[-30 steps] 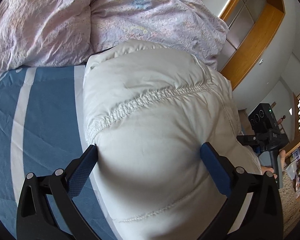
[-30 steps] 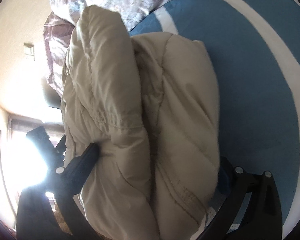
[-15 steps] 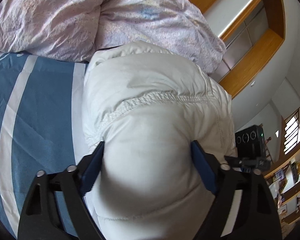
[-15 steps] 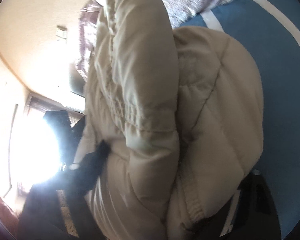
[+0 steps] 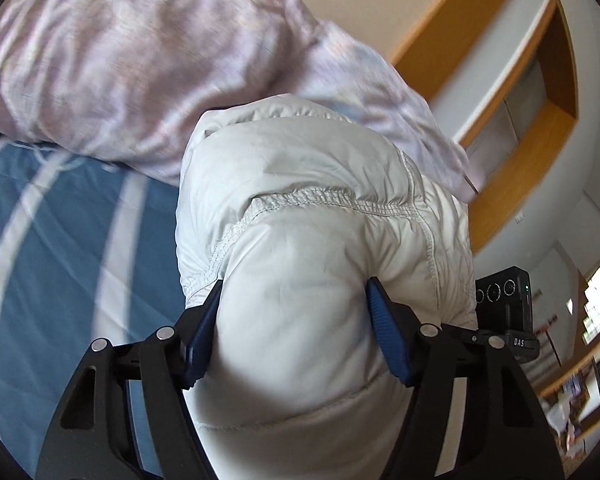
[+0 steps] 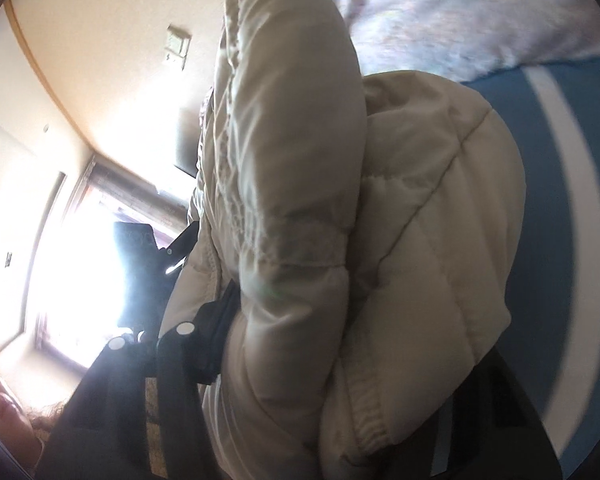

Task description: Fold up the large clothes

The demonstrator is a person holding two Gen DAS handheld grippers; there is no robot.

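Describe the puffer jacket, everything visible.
The puffer jacket is off-white, padded and quilted, with a smooth, slightly shiny shell. Stitched seams cross it, and a gathered elastic-looking band runs over the bulge. It is bunched into thick folds, with one padded fold standing tall in the right wrist view. The left gripper is clamped on a thick wad, one blue pad on each side. The right gripper holds another bunch; its far finger is hidden. Below lies blue striped bedding, behind it a lilac duvet.

One marking can be read — the white letters "DAS" on a small black block (image 5: 521, 343) below the black device (image 5: 504, 300) at the jacket's right side — nothing else is legible.
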